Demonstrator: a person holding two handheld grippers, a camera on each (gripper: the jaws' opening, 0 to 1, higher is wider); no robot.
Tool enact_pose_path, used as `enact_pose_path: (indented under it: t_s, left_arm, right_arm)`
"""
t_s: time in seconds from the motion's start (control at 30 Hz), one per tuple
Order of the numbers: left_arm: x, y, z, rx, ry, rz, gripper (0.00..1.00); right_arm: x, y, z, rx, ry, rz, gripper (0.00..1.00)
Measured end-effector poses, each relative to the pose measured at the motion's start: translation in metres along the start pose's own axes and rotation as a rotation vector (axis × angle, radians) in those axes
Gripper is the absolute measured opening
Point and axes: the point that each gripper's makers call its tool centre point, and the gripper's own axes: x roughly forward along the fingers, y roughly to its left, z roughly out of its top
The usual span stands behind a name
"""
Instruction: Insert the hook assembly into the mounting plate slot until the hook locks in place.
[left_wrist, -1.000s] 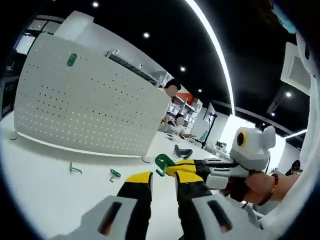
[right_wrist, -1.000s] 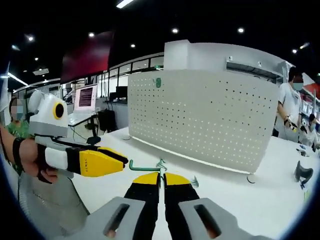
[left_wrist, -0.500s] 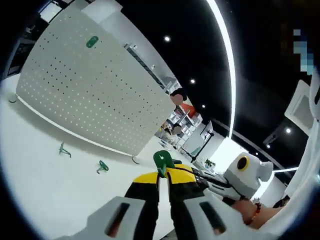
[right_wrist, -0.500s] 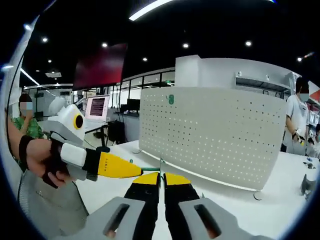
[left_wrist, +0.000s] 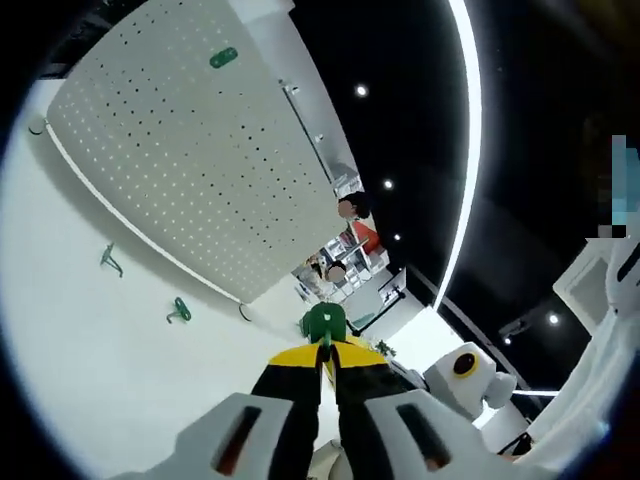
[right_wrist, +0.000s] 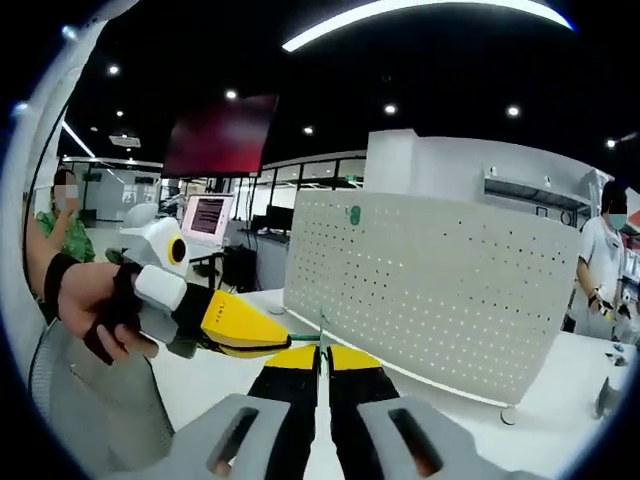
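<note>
Now raised off the white tabletop (left_wrist: 90, 340), short of the mounting plate (right_wrist: 430, 290), where one green hook (right_wrist: 353, 214) already hangs high up. Left tool (left_wrist: 325, 362) newly clamped on the green hook assembly (left_wrist: 324, 322), open a second ago. Right tool (right_wrist: 322, 357) pinching its thin stem (right_wrist: 321, 325) too. Probably a handover; insertion not begun. Two spare hooks (left_wrist: 179, 310) below the plate.

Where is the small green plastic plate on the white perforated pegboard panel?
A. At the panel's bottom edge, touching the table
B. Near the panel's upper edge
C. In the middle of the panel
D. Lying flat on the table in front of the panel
B: in the right gripper view the small green plastic plate sits among the top rows of holes of the white perforated pegboard panel, far above the white table.
</note>
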Motion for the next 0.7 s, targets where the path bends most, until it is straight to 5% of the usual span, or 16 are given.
enact_pose_path:
  t_s: [0.3, 0.7]
  left_arm:
    - [-0.0001, 0.0005, -0.0004, -0.054, -0.005, -0.008, 0.04]
    - [-0.0012, 0.0020, -0.0018, -0.009, 0.006, 0.000, 0.02]
  right_arm:
    - [0.0007, 0.0027, -0.0015, 0.041, -0.003, 0.009, 0.01]
    - [0.0031, 0.0070, -0.0017, 0.027, -0.008, 0.041, 0.02]
